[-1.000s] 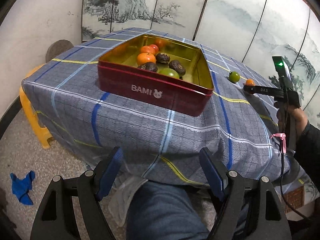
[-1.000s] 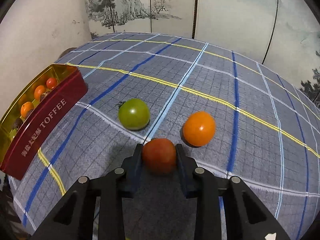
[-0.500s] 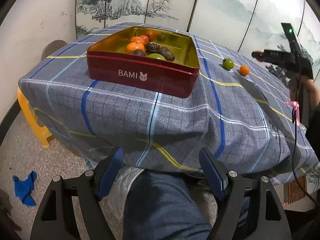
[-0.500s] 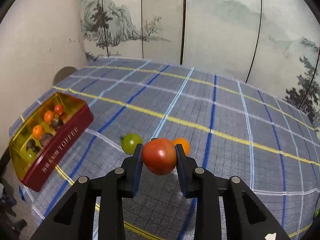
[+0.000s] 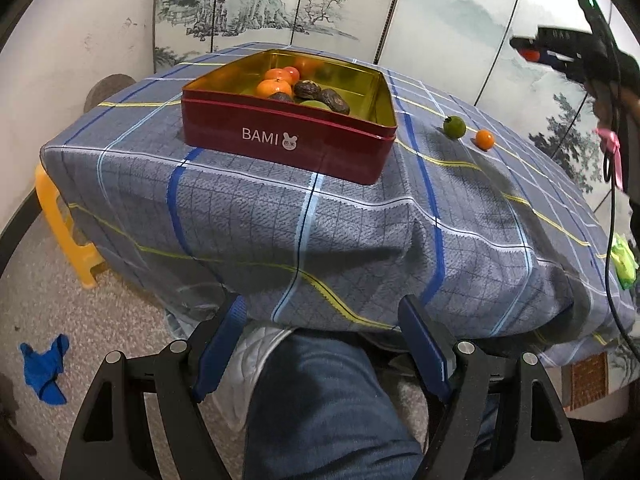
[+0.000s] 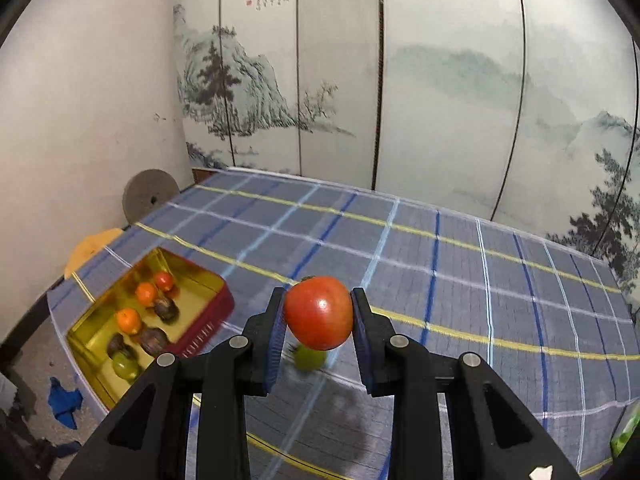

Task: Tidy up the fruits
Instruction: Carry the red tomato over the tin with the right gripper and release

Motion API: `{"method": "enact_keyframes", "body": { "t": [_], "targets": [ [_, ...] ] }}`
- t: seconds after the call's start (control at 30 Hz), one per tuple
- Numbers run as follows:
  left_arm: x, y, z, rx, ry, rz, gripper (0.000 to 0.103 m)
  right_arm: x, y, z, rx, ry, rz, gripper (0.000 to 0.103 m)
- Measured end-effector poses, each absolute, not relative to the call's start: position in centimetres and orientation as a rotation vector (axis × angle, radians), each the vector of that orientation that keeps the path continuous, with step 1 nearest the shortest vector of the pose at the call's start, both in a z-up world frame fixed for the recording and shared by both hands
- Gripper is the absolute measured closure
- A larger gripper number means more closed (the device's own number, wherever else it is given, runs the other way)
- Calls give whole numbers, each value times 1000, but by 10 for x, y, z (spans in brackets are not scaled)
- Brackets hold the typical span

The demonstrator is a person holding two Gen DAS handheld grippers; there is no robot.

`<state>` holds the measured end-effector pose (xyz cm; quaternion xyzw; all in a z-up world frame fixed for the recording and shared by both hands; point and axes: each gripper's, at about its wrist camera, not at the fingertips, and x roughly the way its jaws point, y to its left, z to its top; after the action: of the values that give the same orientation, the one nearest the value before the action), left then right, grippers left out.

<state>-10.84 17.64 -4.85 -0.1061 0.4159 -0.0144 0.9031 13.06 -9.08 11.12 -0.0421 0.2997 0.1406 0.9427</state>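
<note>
While the right tongs (image 6: 319,312) pinch a red tomato (image 6: 319,313) in the air above the checked bench (image 6: 460,280), the left tongs (image 5: 324,344) hang spread and empty off its edge, facing the red tin (image 5: 288,140) of fruit.

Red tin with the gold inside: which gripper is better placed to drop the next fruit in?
Right. The right gripper is shut on a red tomato, lifted above the cloth. The left gripper is open and empty, low before the table edge.

Right hand-held gripper (image 6: 319,312) lifted red tomato (image 6: 319,312) high.
</note>
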Motion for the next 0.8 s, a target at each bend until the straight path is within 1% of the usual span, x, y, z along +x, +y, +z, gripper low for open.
{"method": "enact_keyframes", "body": {
  "t": [0.27, 0.8],
  "targets": [
    [-118, 187, -49, -243, 850, -13, 24, 116, -46, 136, -121, 563, 347, 75],
    [-140, 219, -60, -315, 861, 58, 24, 97, 51, 133, -212, 556, 485, 75]
  ]
}}
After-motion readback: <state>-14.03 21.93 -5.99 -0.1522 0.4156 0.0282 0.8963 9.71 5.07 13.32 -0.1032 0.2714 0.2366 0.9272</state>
